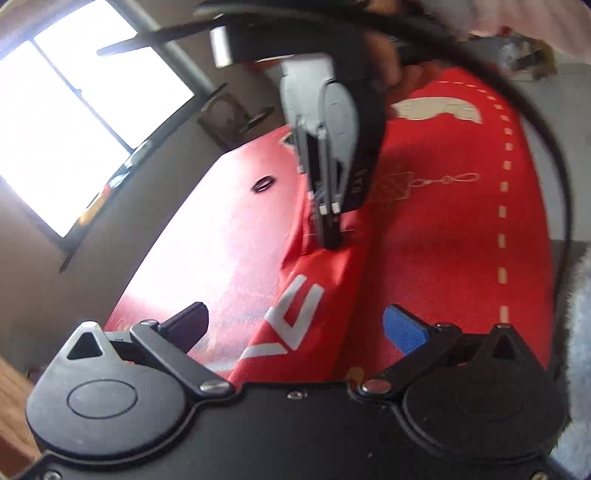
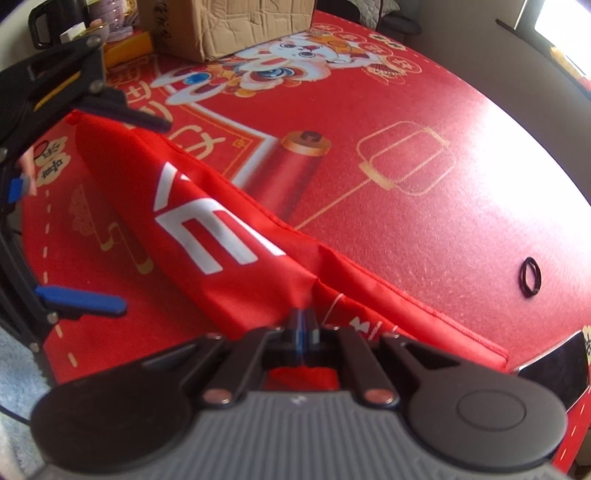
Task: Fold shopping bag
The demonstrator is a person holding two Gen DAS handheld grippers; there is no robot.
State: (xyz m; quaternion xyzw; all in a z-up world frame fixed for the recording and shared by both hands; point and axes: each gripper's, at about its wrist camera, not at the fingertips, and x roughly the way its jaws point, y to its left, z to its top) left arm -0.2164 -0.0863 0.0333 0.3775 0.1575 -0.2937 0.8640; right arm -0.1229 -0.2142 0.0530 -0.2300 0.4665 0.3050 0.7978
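The red shopping bag (image 2: 221, 258), with white letters, lies as a long narrow strip on the red printed table cover (image 2: 406, 221). My right gripper (image 2: 304, 321) is shut on a pinch of fabric at the bag's near end. The left wrist view shows this too, with the right gripper (image 1: 330, 240) pressed closed on the bag (image 1: 317, 288). My left gripper (image 1: 295, 312) is open, its black finger and blue pad (image 1: 404, 328) standing either side of the strip's other end. In the right wrist view the left gripper (image 2: 144, 214) straddles that far end without touching it.
A small black ring (image 2: 530, 277) lies on the cover to the right of the bag. A cardboard box (image 2: 236, 26) and a black jug (image 2: 48, 18) stand at the far edge. A cable (image 1: 546, 147) arcs from the right gripper. A bright window (image 1: 74, 110) is at left.
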